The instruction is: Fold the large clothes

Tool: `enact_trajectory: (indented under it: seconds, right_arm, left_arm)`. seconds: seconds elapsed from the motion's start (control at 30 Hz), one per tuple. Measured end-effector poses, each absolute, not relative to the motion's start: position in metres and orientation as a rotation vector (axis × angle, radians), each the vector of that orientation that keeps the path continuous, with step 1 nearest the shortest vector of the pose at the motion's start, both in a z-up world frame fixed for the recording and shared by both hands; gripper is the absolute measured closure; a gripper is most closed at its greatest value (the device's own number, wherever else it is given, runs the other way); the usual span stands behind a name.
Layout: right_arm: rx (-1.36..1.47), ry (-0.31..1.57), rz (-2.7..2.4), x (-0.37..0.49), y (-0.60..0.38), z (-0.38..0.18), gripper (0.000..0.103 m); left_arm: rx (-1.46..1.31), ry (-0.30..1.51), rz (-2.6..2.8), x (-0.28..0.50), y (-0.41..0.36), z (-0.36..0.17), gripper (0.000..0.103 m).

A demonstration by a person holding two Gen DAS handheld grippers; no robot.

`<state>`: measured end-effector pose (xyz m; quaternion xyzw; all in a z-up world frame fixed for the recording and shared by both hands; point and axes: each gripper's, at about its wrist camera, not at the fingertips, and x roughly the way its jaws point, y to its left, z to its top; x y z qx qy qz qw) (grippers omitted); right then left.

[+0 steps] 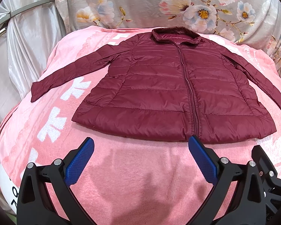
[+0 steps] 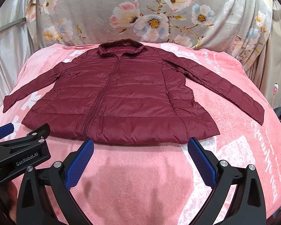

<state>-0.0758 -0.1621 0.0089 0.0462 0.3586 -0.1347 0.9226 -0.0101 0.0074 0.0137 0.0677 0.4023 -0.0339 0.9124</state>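
Note:
A maroon quilted puffer jacket [image 1: 159,86] [image 2: 121,97] lies flat and zipped on a pink blanket [image 1: 133,168] [image 2: 140,178], collar at the far side, both sleeves spread outward. My left gripper [image 1: 140,146] hovers open just short of the jacket's hem, near the zip's bottom end, with nothing between its blue pads. Beside it, my right gripper [image 2: 140,147] is open too, in front of the hem's right half. In the right wrist view the left gripper's body shows at the lower left. Part of the right gripper shows at the right edge of the left wrist view.
A floral grey cloth [image 1: 159,3] [image 2: 140,15] hangs behind the blanket. Shiny white drapery [image 1: 18,52] stands at the left. The blanket's edges fall away on both sides. A white cord with a switch [image 2: 275,89] hangs at the right.

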Motion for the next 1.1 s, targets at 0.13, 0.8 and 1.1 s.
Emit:
enact_trajectory:
  seconds: [0.13, 0.8, 1.1]
  right_arm:
    - [0.095, 0.737, -0.277, -0.0754, -0.1635, 0.0075, 0.005]
    - [0.099, 0.741, -0.278, -0.0751, -0.1605, 0.0070, 0.005]
    - [0.101, 0.744, -0.279, -0.0741, -0.1597, 0.0056, 0.005]
  left_arm:
    - [0.138, 0.827, -0.070, -0.0097, 0.0078, 0.0132, 0.005]
    - [0.134, 0.833, -0.066, -0.0092, 0.0107, 0.0101, 0.005]
    - [0.133, 0.835, -0.068, -0.0091, 0.0112, 0.0088, 0.005]
